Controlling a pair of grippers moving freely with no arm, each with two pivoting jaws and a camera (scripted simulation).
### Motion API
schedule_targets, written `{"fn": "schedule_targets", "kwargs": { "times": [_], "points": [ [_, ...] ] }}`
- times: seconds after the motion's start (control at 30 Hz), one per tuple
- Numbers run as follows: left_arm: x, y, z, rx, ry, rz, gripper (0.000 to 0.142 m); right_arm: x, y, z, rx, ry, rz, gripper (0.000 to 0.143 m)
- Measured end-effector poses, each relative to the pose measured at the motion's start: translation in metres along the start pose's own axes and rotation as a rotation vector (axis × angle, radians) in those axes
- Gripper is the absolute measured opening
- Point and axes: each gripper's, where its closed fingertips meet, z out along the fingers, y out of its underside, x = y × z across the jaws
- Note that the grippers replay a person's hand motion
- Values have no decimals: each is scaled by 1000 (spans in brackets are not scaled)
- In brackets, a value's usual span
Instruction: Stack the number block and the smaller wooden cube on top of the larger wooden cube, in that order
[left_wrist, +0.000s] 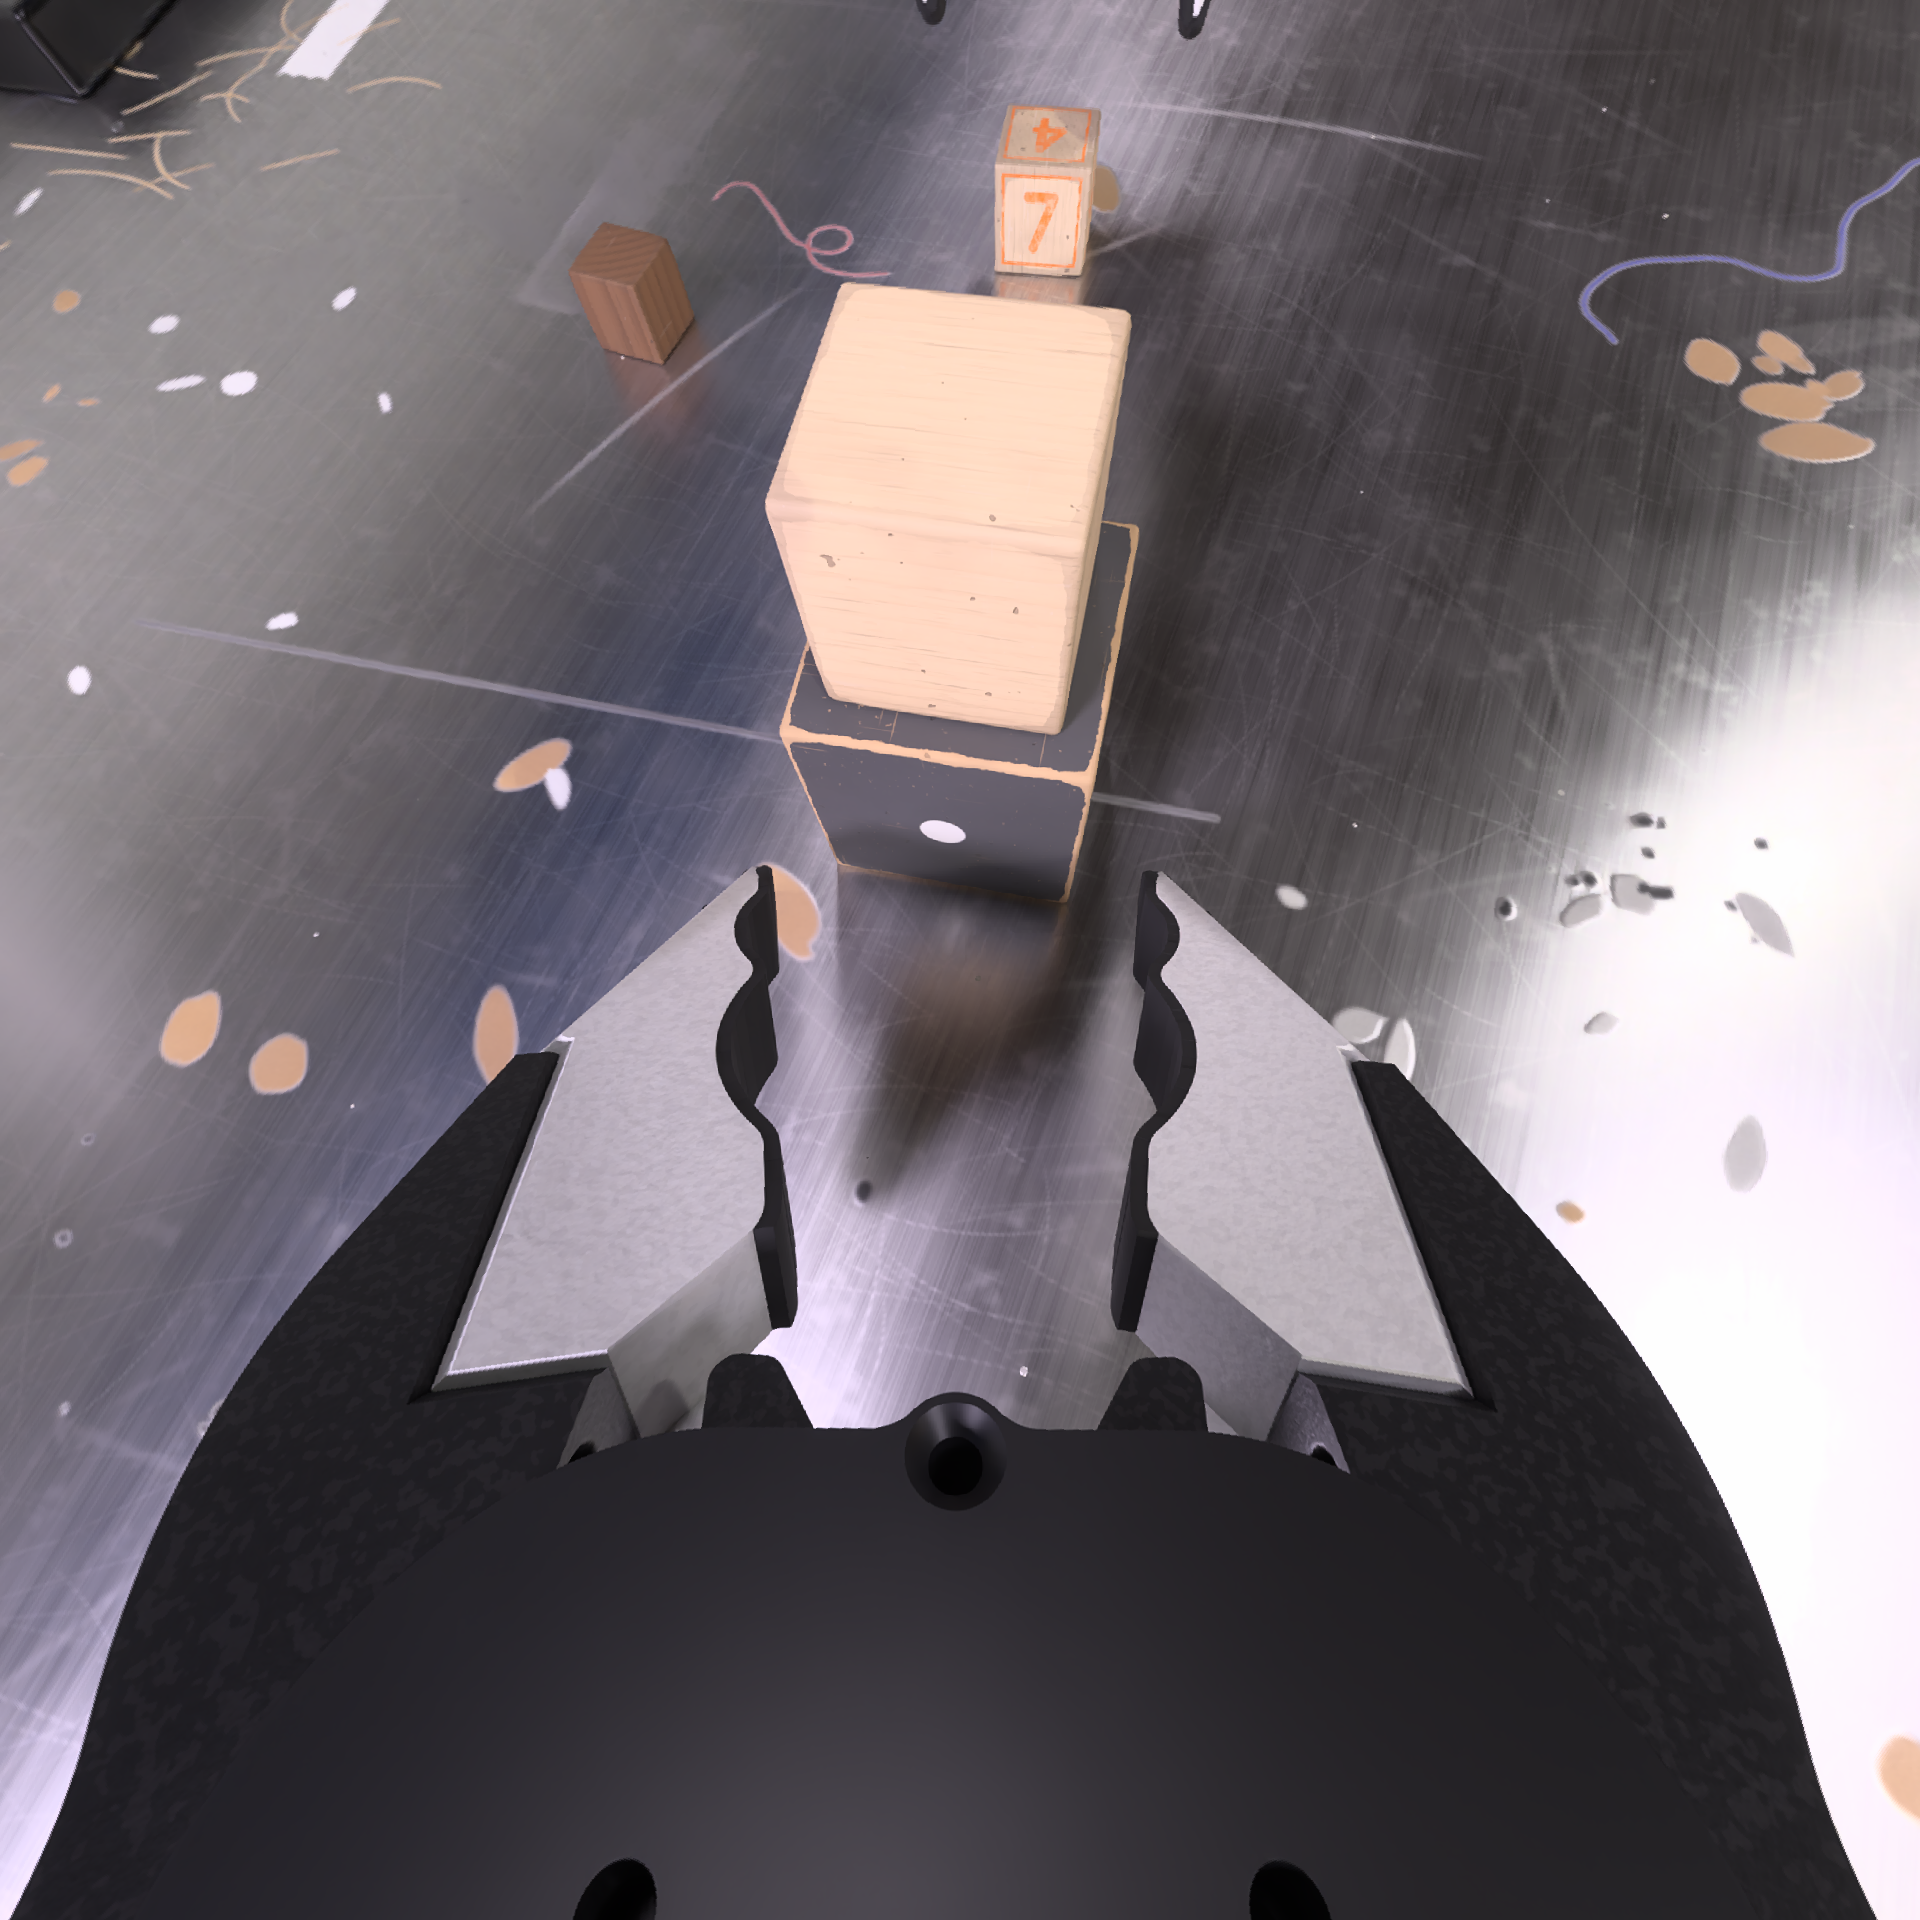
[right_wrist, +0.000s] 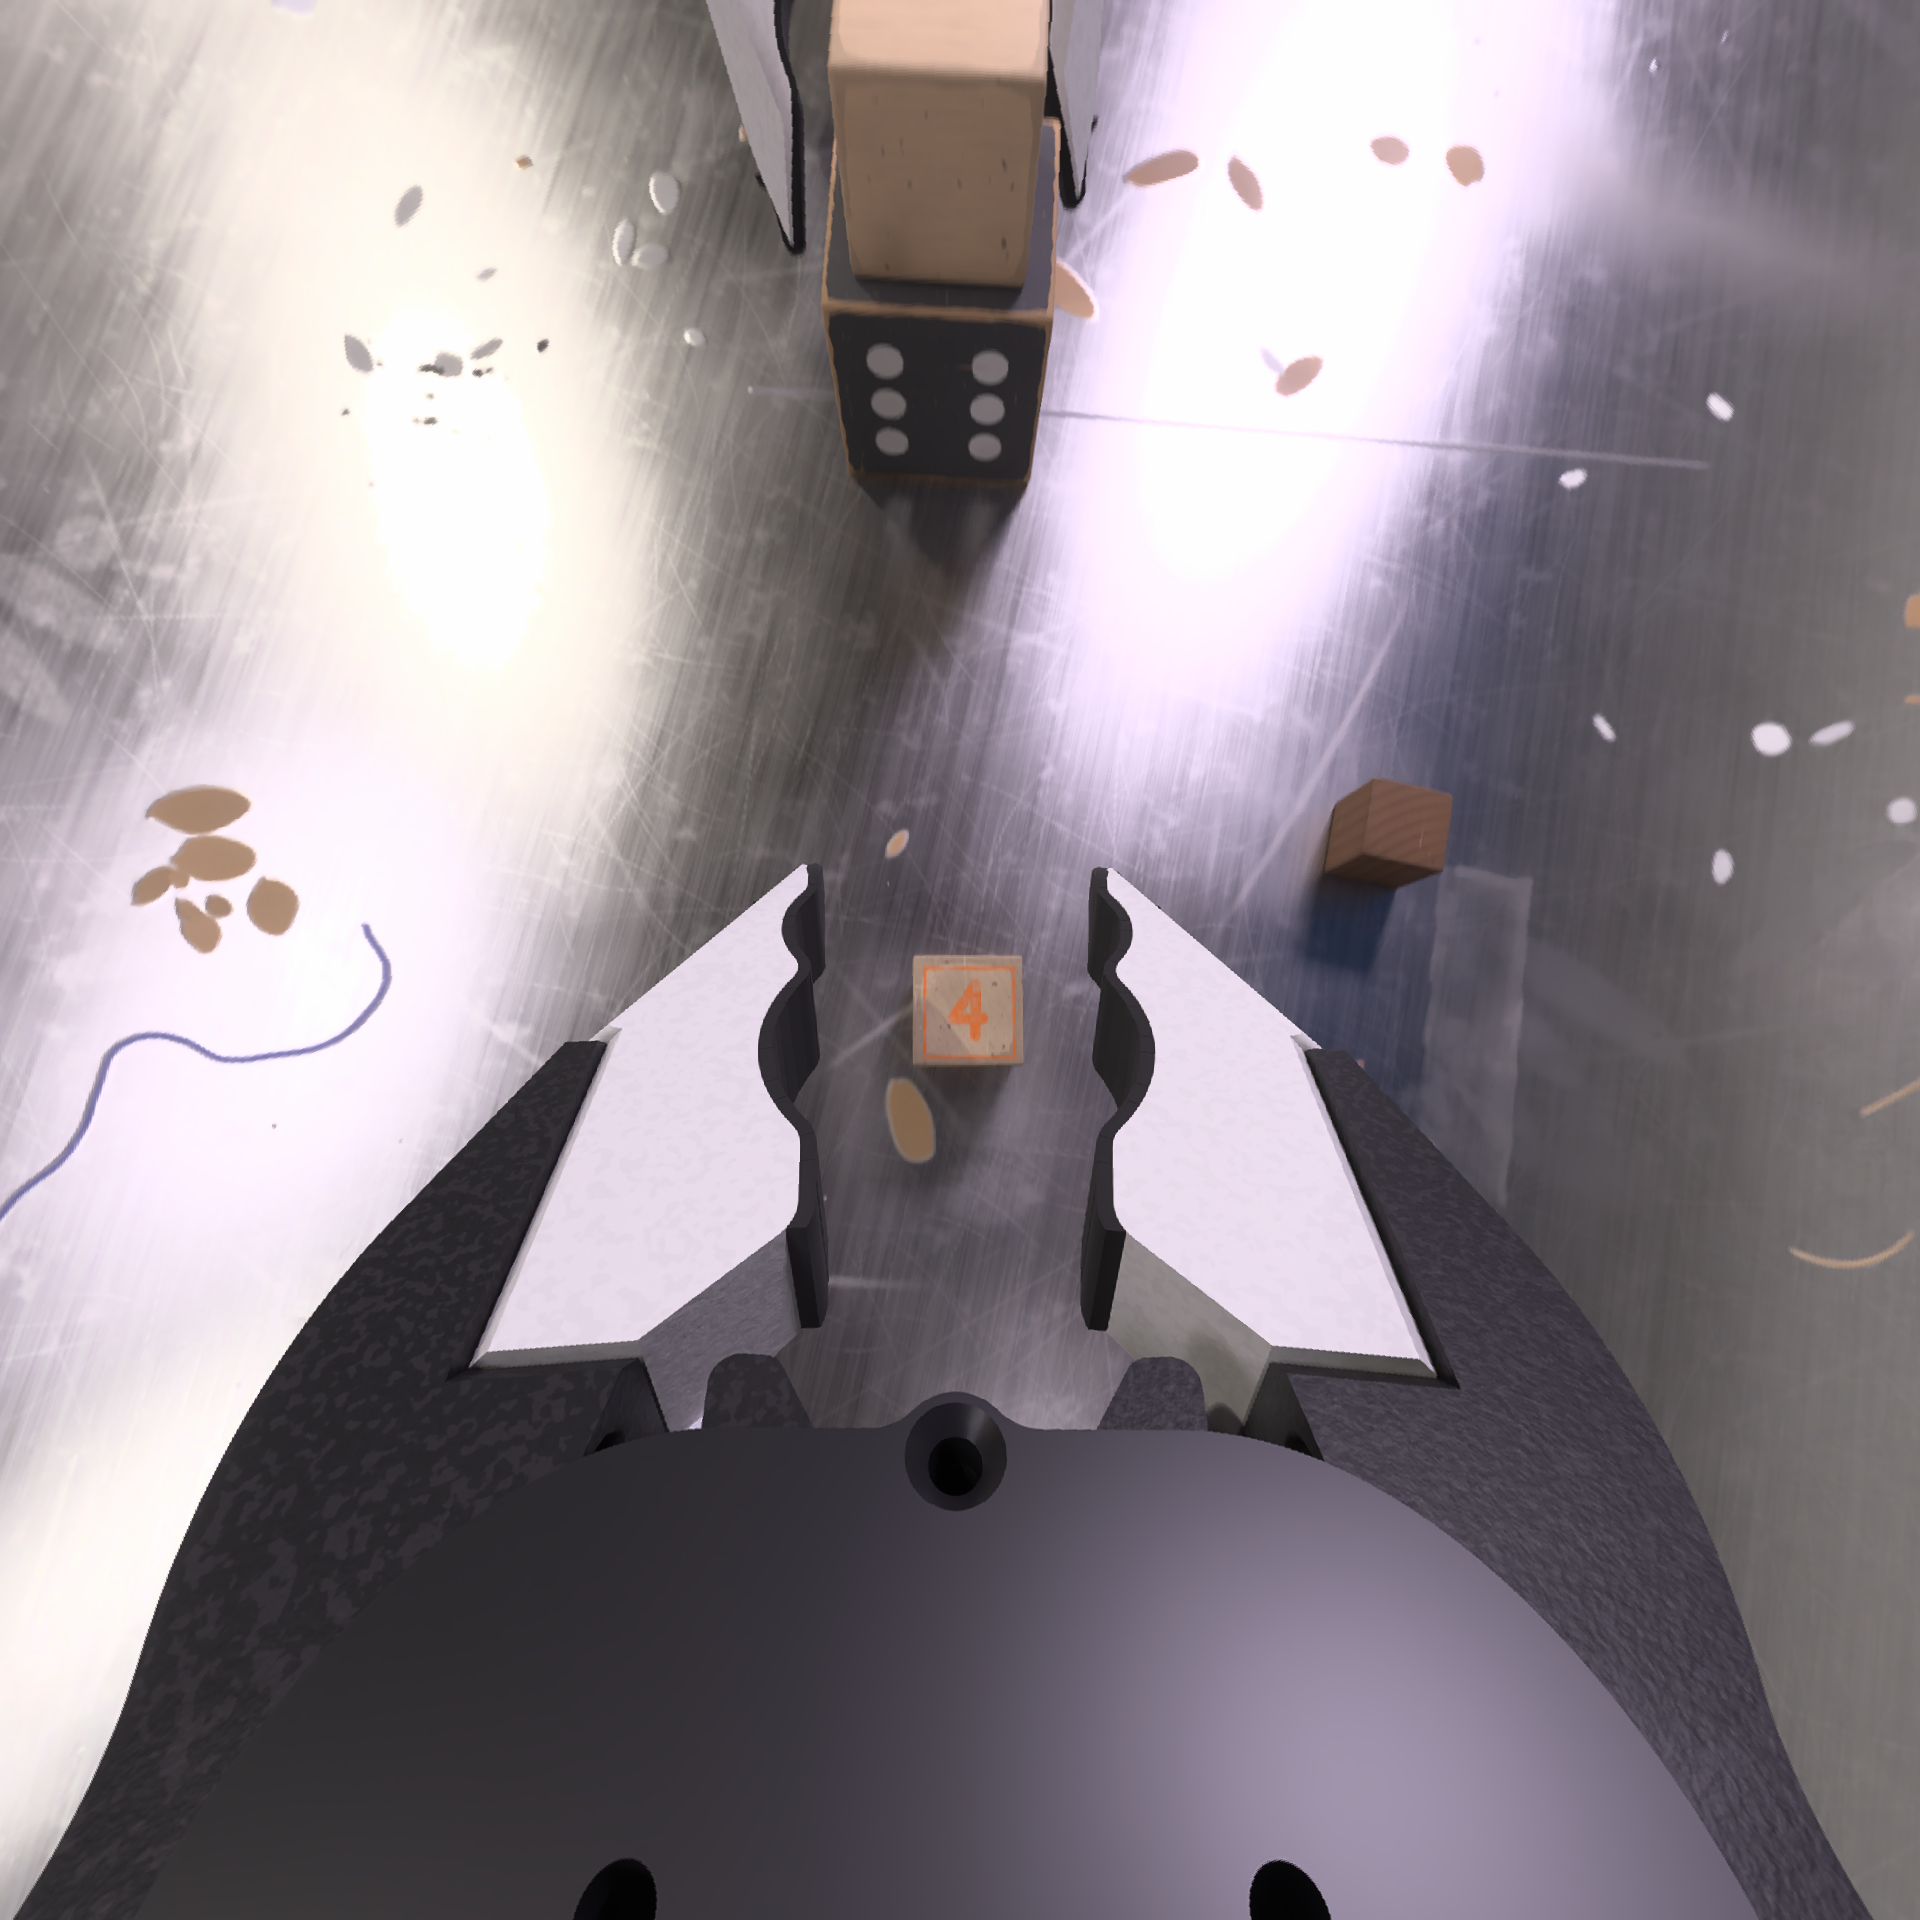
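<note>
The larger pale wooden cube (left_wrist: 951, 499) rests on a black die (left_wrist: 956, 821) with white dots. My left gripper (left_wrist: 956, 883) is open and empty just in front of the die. In the right wrist view its fingers (right_wrist: 769, 135) flank the pale cube (right_wrist: 940, 156) and die (right_wrist: 935, 405). The number block (left_wrist: 1042, 197), pale with orange digits, stands behind the stack. My right gripper (right_wrist: 956, 883) is open and empty above the number block (right_wrist: 967, 1010), which lies between its fingers. The smaller brown wooden cube (left_wrist: 632, 291) sits apart on the table (right_wrist: 1387, 831).
The scratched metal table (left_wrist: 312, 727) carries tan and white flecks, a pink thread (left_wrist: 800, 223) and a blue thread (left_wrist: 1745, 265). A black box (left_wrist: 62, 42) sits at the far left corner beside straw-like strands.
</note>
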Motion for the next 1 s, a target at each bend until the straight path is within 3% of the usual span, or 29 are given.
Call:
{"fn": "schedule_targets", "kwargs": {
  "times": [0.23, 0.33, 0.37, 0.6, 0.73, 1.0],
  "points": [
    [0, 0, 0, -4, 1, -1, 70, 1, 49, 5, -140, -58, 35, 47],
    [0, 0, 0, -7, 1, 2, 70, 3, 51, 12, -133, -62, 27, 27],
    [0, 1, 1, -8, 1, 3, 70, 4, 49, 12, -133, -56, 24, 26],
    [0, 1, 2, -17, 3, -1, 70, 0, -67, 12, 116, -36, -14, 26],
    [0, 1, 1, -13, 0, 1, 70, -5, -126, 26, 152, -81, -51, 26],
    [2, 1, 1, -14, 10, 9, 70, -7, -148, 64, 43, -105, -35, 26]
  ]
}}
